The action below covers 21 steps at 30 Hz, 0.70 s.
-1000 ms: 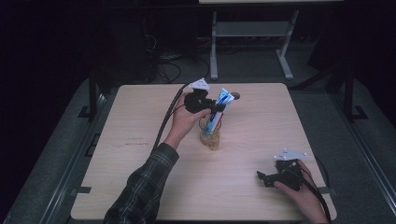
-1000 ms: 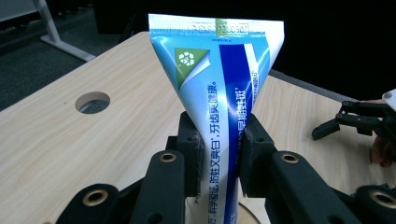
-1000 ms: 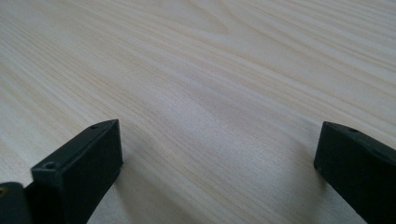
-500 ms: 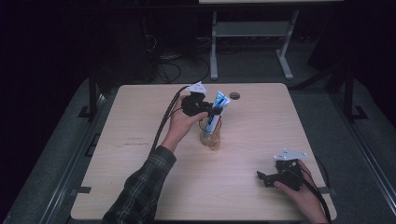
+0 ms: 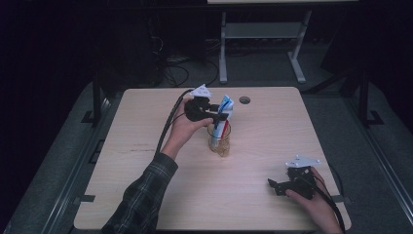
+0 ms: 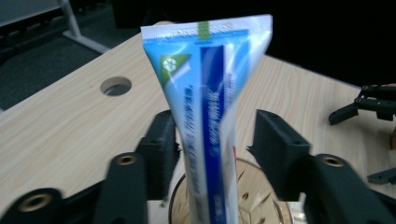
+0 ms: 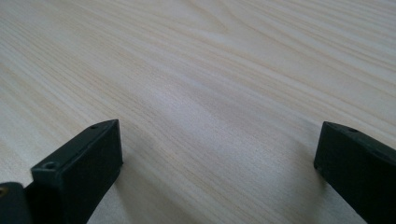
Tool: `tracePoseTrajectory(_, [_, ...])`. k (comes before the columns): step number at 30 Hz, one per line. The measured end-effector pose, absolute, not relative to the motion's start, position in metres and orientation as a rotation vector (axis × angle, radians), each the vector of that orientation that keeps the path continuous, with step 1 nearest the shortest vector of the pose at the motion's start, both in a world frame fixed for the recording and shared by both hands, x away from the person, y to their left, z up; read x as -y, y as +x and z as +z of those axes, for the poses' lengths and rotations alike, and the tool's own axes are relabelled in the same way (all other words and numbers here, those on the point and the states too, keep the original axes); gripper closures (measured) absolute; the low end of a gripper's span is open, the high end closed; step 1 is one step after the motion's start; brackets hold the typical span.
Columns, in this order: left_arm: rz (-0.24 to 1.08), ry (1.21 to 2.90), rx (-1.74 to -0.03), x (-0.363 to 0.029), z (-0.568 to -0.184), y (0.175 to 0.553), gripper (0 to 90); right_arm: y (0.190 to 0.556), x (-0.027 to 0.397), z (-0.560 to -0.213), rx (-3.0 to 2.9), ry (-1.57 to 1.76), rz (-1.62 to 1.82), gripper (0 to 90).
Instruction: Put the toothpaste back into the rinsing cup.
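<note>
Toothpaste tube: standing upright in the glass cup near the table middle, crimped end up.
Left gripper: jaws have just been opening — now standing either side of the tube, the right one clear of it.
Right gripper: resting low near the table's right front corner — jaws spread wide, holding nothing.

Room was dark beyond the table; light fell mainly on its pale wood-grain top, which had rounded corners and a round cable hole near the far edge. Floor was grey carpet. Behind the table stood a white metal stand with two splayed feet; black cables lay tangled on the floor left of it
</note>
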State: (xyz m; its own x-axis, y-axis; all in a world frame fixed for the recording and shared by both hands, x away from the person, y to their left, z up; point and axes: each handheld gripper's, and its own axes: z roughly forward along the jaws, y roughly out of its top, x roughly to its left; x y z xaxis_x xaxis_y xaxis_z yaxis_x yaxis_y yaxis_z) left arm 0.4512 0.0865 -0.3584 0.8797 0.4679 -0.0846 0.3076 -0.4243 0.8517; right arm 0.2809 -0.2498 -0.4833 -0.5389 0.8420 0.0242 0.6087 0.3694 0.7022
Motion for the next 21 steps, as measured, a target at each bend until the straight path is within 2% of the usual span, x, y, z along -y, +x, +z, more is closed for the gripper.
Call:
tracePoseTrajectory(2, [0.216,2.054,-0.578,-0.09,-0.357,0.45,37.6,0.281,0.25,-0.483,-2.296,1.271,0.96,0.5])
tracePoseTrajectory(8, [0.243,2.044,-0.637,-0.105,-0.354,0.446,30.6,0.281,0.25,-0.483,-2.296,1.271,0.96,0.5])
tracePoseTrajectory(18, [0.28,2.079,-0.682,-0.13,-0.354,0.43,28.0,0.281,0.25,-0.483,-2.296,1.27,0.958,0.5])
tracePoseTrajectory(21, [0.327,2.108,-0.687,-0.135,-0.354,0.423,27.1,0.281,0.25,-0.483,-2.295,1.273,0.959,0.5])
